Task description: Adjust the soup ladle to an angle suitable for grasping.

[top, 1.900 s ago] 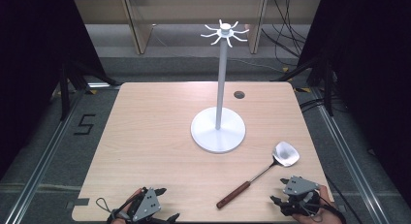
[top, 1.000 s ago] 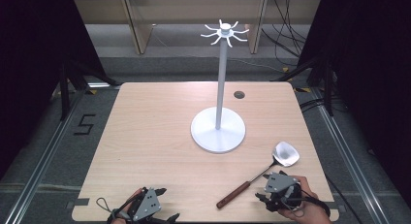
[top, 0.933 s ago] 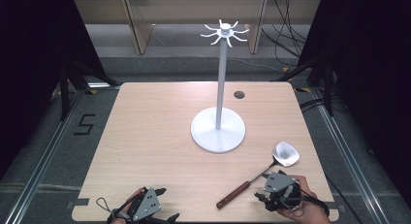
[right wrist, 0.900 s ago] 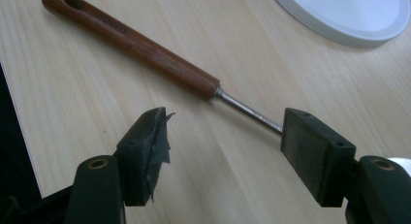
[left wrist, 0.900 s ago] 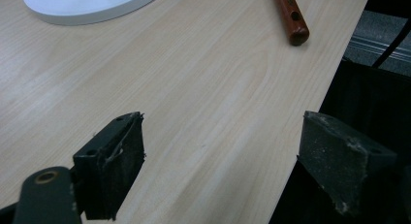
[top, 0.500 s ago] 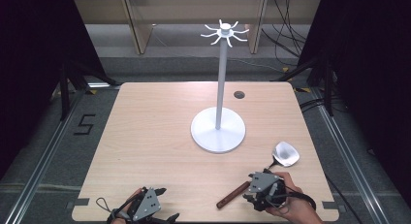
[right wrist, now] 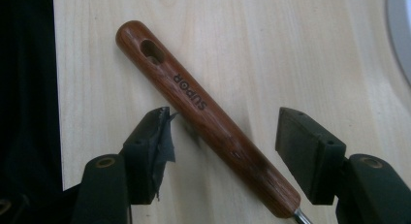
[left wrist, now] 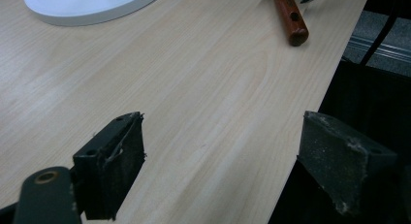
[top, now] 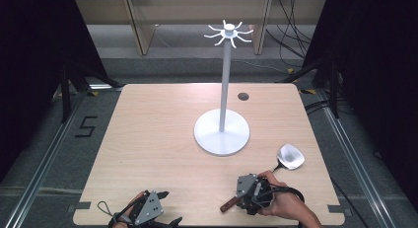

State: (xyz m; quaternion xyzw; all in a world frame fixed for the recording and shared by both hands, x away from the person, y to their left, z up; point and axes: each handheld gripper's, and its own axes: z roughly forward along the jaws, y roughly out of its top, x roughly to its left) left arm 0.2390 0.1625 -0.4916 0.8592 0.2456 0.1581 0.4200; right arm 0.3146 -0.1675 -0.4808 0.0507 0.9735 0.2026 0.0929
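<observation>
A pale wooden counter (top: 148,139) sits in a dark room, with a white hook stand (top: 222,132) at its middle. Toward the person from that stand lies a spatula (top: 288,156), its wooden handle (right wrist: 203,112) slanting across the right gripper (right wrist: 223,141). That gripper's fingers (right wrist: 150,146) straddle the handle, apart and just closing, seemingly not yet pressing. The left gripper (left wrist: 218,170) rests farther from the stand, fingers wide apart on nothing.
</observation>
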